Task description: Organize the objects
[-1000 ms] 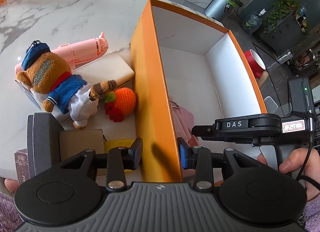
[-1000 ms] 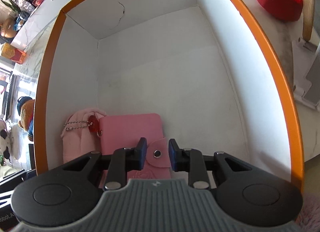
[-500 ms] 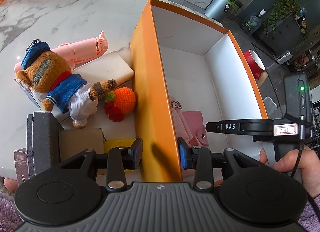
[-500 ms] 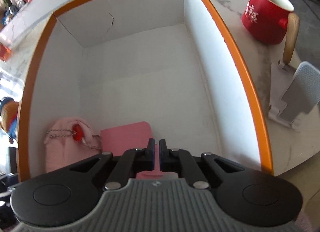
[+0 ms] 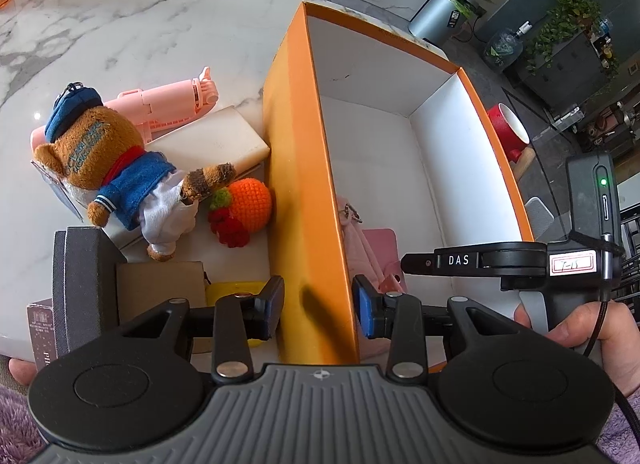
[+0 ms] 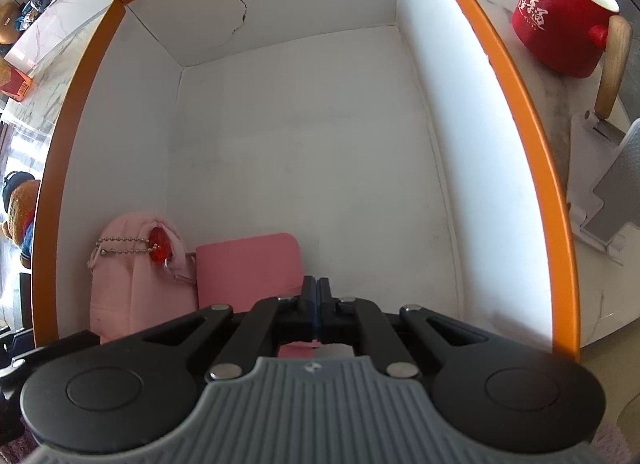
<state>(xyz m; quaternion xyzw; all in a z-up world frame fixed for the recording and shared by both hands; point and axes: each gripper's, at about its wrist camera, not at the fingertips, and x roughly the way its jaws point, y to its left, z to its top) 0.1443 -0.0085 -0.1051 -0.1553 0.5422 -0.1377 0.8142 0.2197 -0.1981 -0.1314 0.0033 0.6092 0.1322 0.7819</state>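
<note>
An orange box point(image 5: 296, 143) with white inside stands on the marble table. My left gripper point(image 5: 318, 304) straddles its near left wall, one pad on each side pressing the wall. In the box's near left corner lie a pink wallet point(image 6: 248, 268) and a pink pouch point(image 6: 116, 288) with a bead chain and a red charm. My right gripper point(image 6: 317, 284) is shut, hovering over the wallet's near edge with nothing visible between its fingers. From the left wrist view it point(image 5: 406, 264) reaches in sideways above the wallet point(image 5: 380, 244).
Left of the box lie a teddy bear point(image 5: 100, 159), a crochet orange point(image 5: 250, 203), a pink plastic toy point(image 5: 168, 103), a white flat box point(image 5: 216, 143), a yellow thing point(image 5: 232, 288) and dark boxes point(image 5: 80, 284). Right of the box stand a red mug point(image 6: 560, 23) and a white stand point(image 6: 608, 191).
My right gripper's jaws closed from open around the wallet's flap and it drew back slightly, so more of the wallet shows. My left gripper and the box stayed put.
</note>
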